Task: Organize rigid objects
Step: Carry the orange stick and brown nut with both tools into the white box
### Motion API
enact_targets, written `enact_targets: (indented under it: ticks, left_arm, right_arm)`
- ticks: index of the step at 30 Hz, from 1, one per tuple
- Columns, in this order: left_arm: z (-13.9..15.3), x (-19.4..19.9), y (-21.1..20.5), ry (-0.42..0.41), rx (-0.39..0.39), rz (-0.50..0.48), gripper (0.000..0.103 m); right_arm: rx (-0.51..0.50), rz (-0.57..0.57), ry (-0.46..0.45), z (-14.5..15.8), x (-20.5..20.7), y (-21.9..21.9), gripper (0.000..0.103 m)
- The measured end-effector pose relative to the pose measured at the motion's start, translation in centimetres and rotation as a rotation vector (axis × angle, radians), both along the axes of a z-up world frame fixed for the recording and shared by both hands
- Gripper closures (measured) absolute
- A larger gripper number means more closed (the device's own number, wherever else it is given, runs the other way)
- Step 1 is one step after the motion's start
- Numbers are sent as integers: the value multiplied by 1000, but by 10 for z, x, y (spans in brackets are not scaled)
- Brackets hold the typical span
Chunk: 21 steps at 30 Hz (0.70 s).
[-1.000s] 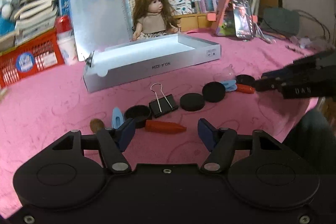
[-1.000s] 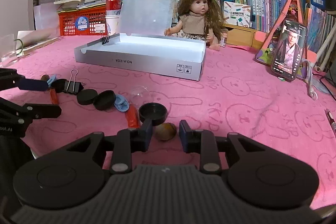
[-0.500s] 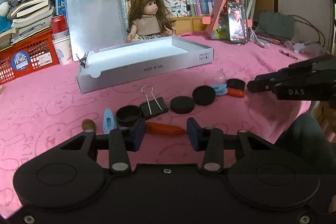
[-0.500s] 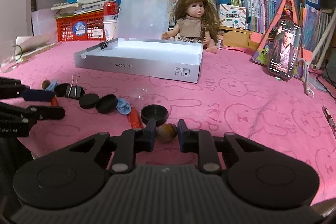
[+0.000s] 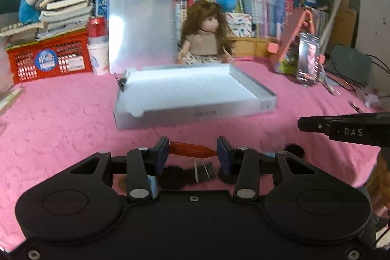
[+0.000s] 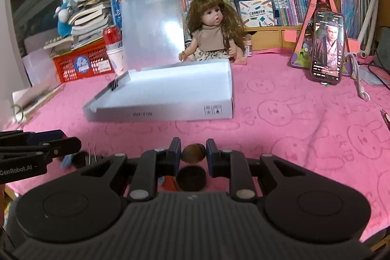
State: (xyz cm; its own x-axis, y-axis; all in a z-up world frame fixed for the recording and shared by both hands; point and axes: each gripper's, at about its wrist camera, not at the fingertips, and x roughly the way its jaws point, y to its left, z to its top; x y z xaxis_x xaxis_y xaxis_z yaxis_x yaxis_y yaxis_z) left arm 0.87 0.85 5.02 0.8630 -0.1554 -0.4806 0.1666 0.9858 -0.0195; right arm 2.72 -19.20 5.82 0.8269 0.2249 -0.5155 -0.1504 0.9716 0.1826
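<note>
Two grippers, both loaded. Left gripper (image 5: 192, 150) is clamped endwise on an orange crayon-shaped piece (image 5: 191, 149), jaws partly closed, lifted off the pink cloth (image 5: 61, 118). Right gripper (image 6: 193, 152) is nearly shut, pinching a small brown nut-like ball (image 6: 193, 153) above a black round cap (image 6: 191, 178). Straight ahead of both sits the open white box (image 6: 165, 111) mid-table, with bare pink cloth between claws and its near edge.

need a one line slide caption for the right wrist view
Right gripper clamps a small brown nut-like object above the pink cloth, facing the open white box.
</note>
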Motion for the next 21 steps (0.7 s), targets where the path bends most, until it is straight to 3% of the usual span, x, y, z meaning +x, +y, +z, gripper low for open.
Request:
enact_targets:
  ticks: [14,21]
  left_arm:
    - [26,77,3,17,-27,48,62]
    - [35,136,4,63,-37,83,62]
  right_arm:
    - [48,-39,31,26,76,4,77]
    - [67,-37,73,32,130,10,77]
